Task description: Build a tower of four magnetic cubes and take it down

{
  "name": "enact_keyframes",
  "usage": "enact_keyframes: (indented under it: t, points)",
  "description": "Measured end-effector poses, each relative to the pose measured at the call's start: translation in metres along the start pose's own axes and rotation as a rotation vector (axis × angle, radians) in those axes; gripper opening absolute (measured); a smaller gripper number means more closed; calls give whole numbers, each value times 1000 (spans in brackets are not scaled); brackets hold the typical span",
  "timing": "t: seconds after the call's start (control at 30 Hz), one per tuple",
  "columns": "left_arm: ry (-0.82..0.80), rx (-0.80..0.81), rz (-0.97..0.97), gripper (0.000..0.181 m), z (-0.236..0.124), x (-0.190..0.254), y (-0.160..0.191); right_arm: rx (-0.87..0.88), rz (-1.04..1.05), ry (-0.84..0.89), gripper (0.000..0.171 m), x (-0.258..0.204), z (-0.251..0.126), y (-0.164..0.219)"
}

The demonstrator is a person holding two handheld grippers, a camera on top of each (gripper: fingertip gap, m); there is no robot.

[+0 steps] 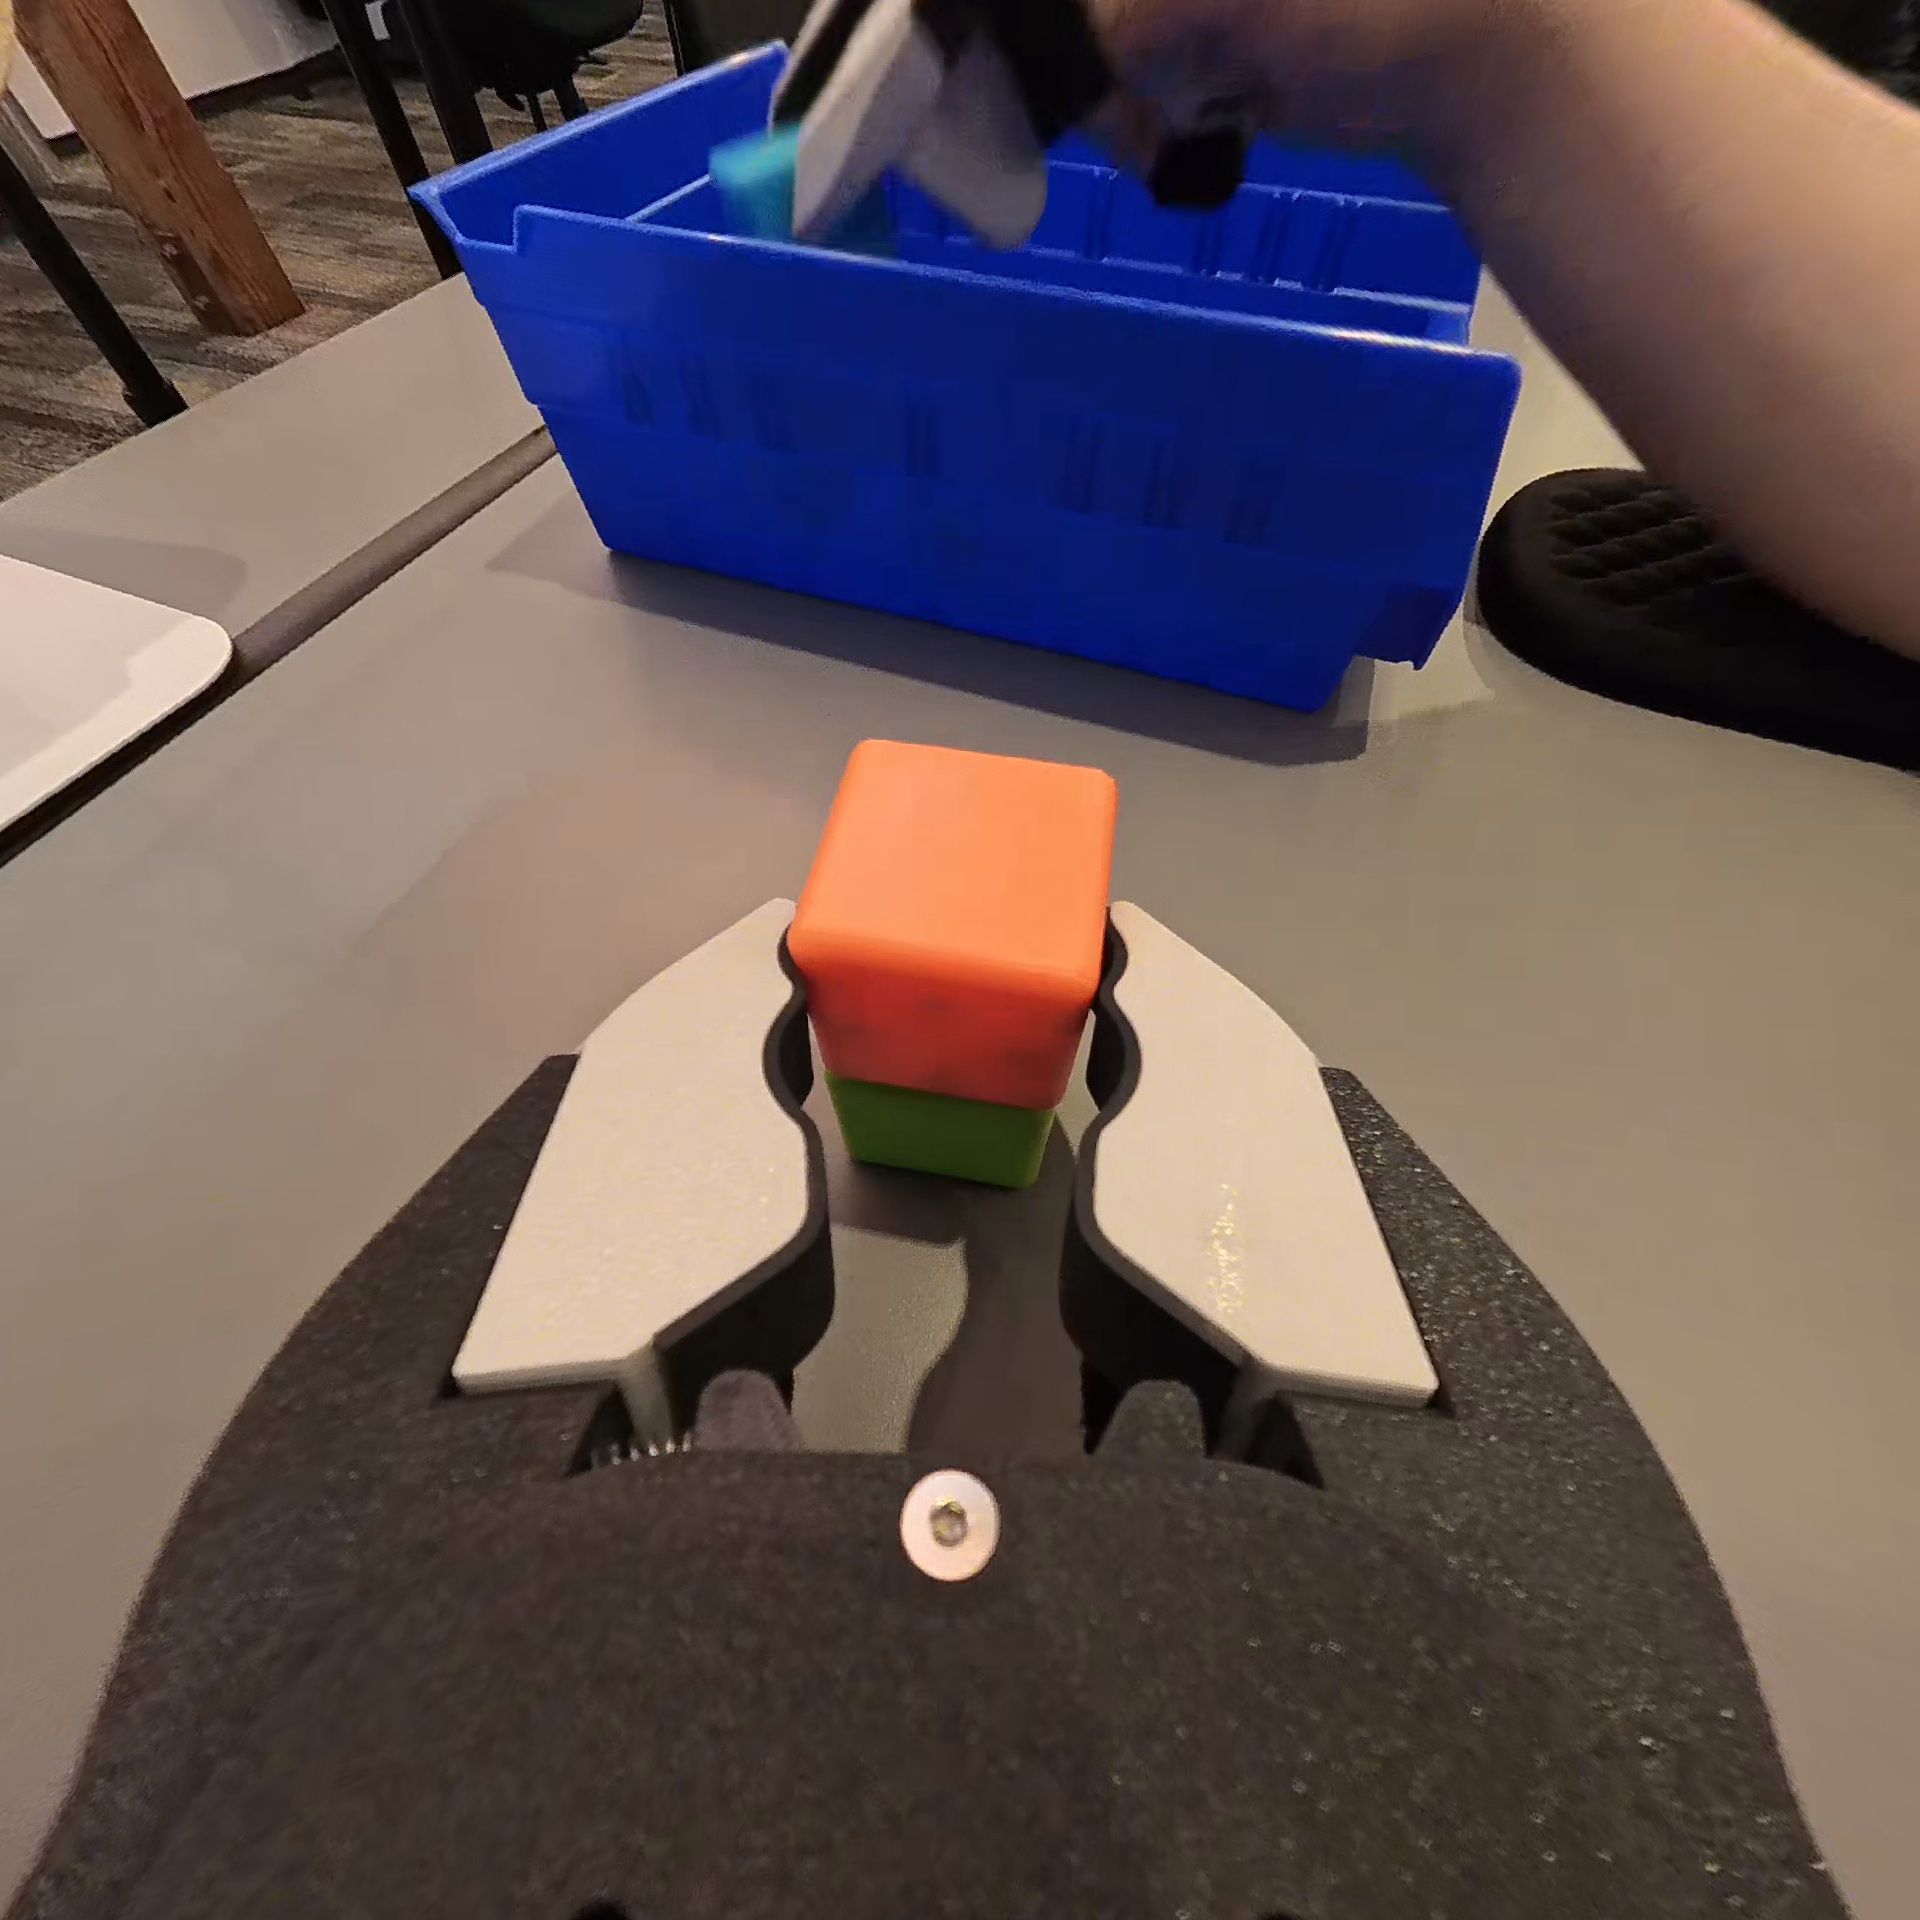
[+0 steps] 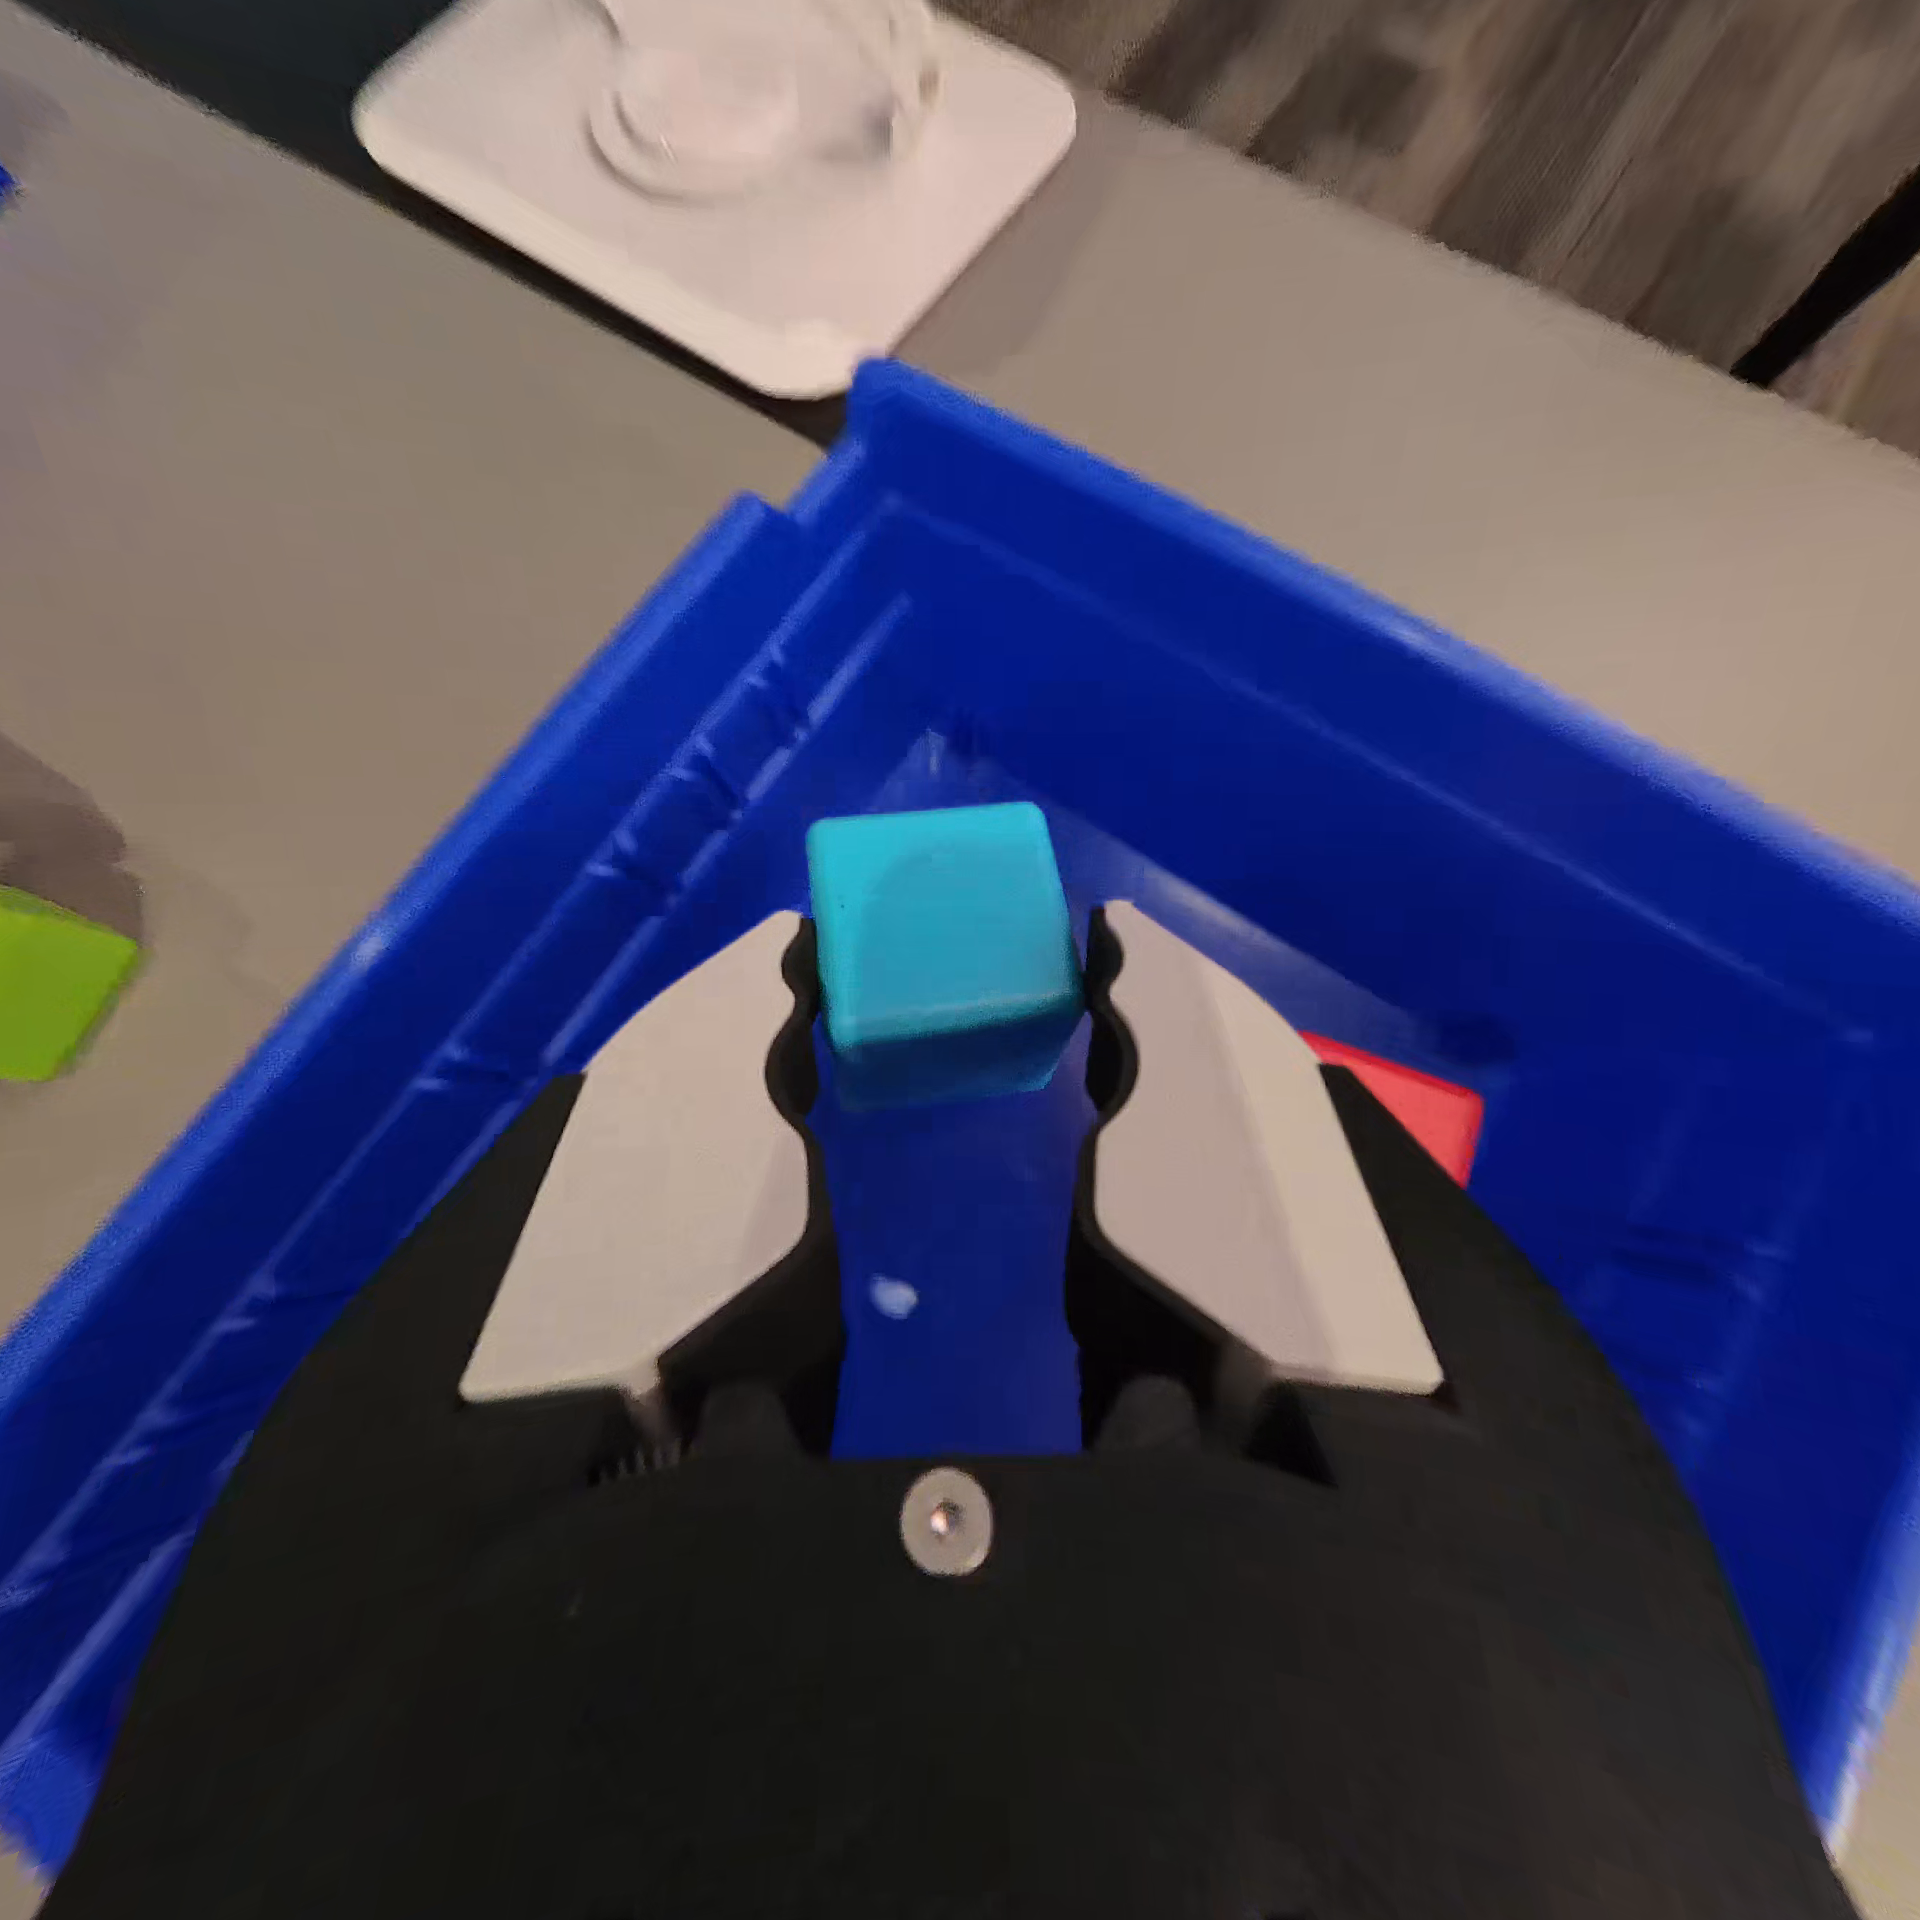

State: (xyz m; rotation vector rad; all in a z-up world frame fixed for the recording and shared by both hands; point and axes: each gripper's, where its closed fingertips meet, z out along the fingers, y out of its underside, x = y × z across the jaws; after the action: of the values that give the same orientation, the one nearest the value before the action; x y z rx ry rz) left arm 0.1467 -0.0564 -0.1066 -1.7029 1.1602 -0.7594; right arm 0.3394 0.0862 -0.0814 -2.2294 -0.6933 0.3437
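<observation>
At frame centre, the left gripper clamps the orange cube, stacked on a green cube on the grey table. The right gripper holds a teal cube above the blue bin, where a red cube lies at centre right.

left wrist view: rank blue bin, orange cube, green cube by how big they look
1. blue bin, clearly largest though farthest.
2. orange cube.
3. green cube, mostly hidden under the orange one; likely the same true size, so this order is unsure.
</observation>
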Motion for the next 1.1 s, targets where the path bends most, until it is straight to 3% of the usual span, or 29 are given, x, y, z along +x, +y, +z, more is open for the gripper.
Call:
enact_keyframes:
  t: [0.2, 0.37, 0.47, 0.53, 0.67, 0.77, 0.83, 0.9, 1.0, 1.1]
  points:
    - [4, 1, -1, 50, 0, 0, 0, -121, -67, 55, 51, 5, 37, 28]
    - [5, 8, -10, 50, 0, 0, 0, -190, -86, 57, 51, 9, 41, 43]
    - [14, -2, -16, 52, 0, 2, 2, -179, -91, 59, 59, 11, 35, 41]
    - [5, -5, -2, 65, 0, 2, 2, -147, -97, 62, 59, 12, 24, 32]
    - [2, -78, -20, 67, 1, 2, 13, 20, -121, 100, 58, 14, -18, -6]
    - [-20, -143, -6, 66, 2, -1, 23, 257, -236, -58, 55, -33, -59, -50]
    - [-29, -187, 7, 66, 4, -1, 30, 358, -341, -271, 56, -90, -82, -68]
    - [-43, -239, 19, 66, 7, -2, 37, 394, -426, -491, 68, -145, -96, -72]
    - [-58, -290, 44, 54, 10, -2, 43, 287, -530, -744, 74, -204, -94, -49]
    - [-40, -309, 64, 50, 13, -1, 45, 137, -597, -704, 75, -221, -61, -31]
